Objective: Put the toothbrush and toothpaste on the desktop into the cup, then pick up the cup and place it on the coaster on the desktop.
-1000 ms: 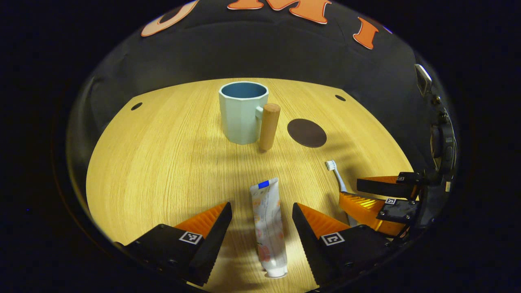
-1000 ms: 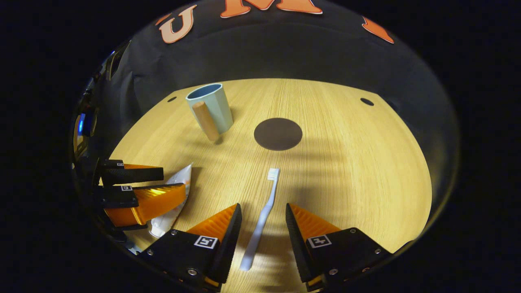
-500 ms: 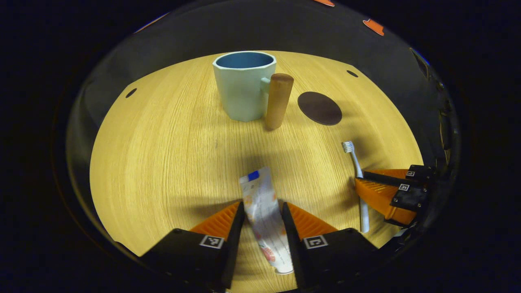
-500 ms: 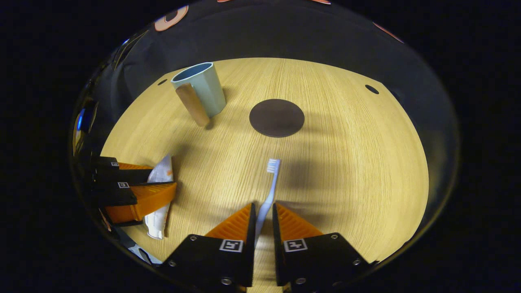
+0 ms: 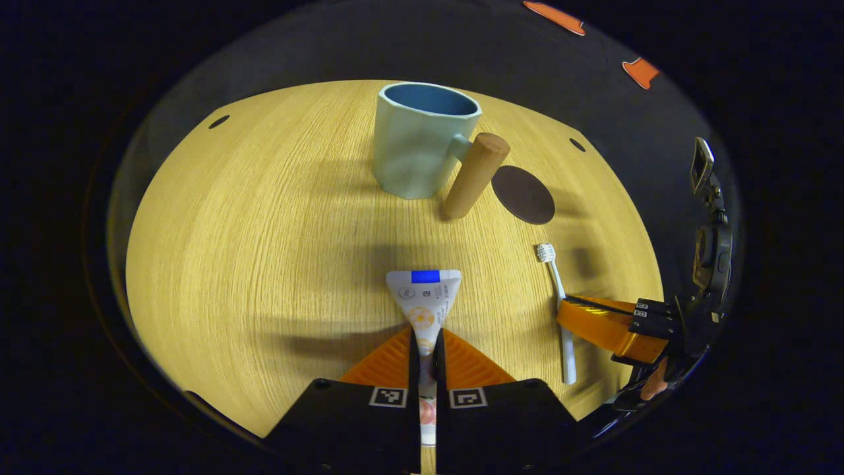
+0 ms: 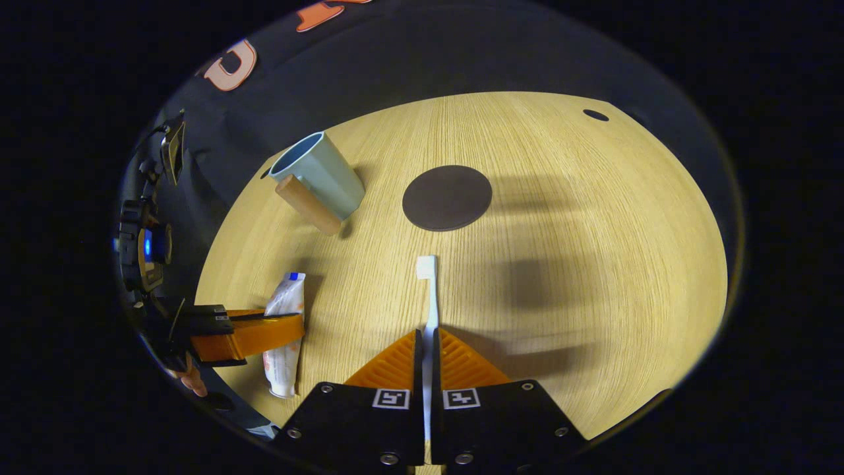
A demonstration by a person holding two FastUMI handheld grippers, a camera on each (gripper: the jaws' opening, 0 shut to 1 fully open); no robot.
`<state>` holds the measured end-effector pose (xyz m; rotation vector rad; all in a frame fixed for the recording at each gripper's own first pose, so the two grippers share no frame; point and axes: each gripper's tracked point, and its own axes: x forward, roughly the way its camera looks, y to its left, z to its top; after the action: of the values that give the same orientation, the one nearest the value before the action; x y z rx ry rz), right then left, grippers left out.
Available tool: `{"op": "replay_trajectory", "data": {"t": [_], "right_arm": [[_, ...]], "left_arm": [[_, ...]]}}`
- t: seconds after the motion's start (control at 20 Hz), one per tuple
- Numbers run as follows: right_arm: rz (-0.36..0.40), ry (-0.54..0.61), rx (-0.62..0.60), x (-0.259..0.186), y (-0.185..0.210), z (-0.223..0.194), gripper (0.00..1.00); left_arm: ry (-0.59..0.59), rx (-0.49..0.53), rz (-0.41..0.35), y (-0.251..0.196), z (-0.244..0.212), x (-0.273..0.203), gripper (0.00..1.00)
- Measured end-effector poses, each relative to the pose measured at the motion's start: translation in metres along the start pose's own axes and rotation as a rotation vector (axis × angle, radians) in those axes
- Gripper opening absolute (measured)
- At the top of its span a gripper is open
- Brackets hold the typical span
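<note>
Gripping both items at once is what's being done here: the toothpaste [image 5: 424, 298] is being pinched between the jaws of the left gripper [image 5: 425, 338], and the toothbrush [image 6: 430, 297] is being clamped by the handle in the right gripper [image 6: 426, 336], so both pairs of jaws are closed tight on their loads. The tube's flat crimped end is sticking out ahead of the left jaws, and the bristle head is poking out ahead of the right jaws.

To get this step done well, both items are probably best being lifted well clear of the wooden desktop [image 5: 264, 231] before being swung toward the cup [image 5: 415, 148], which is standing upright well ahead of the left jaws and ahead-left of the right ones. The tube looks soft, so a squeeze any harder is likely being risked for nothing. The cup's wooden handle [image 5: 473, 175] is jutting out on the side toward the coaster [image 6: 447, 197], so it's worth being avoided on the way in. One item at a time is probably safer at the rim.

Compared with a second ago, when both pairs of jaws were being held wide open around the items, they're now being shown fully closed on them, and both cameras are being carried at a different tilt.
</note>
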<state>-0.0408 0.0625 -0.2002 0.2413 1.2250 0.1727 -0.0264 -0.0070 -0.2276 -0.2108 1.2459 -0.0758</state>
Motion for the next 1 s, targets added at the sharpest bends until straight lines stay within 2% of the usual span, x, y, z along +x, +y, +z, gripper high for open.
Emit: {"op": "replay_trajectory", "data": {"t": [0.2, 0.6, 1.0], "right_arm": [[0.045, -0.060, -0.022, -0.015, 0.006, 0.009, 0.04], [0.104, -0.243, -0.044, -0.043, 0.012, 0.042, 0.04], [0.157, -0.411, -0.085, -0.078, 0.013, 0.069, 0.04]], "left_arm": [[-0.111, 0.016, -0.008, -0.002, 0.015, -0.006, 0.09], [-0.275, 0.022, -0.109, -0.020, 0.033, -0.032, 0.09], [-0.458, 0.070, -0.154, -0.039, 0.058, -0.068, 0.06]]}}
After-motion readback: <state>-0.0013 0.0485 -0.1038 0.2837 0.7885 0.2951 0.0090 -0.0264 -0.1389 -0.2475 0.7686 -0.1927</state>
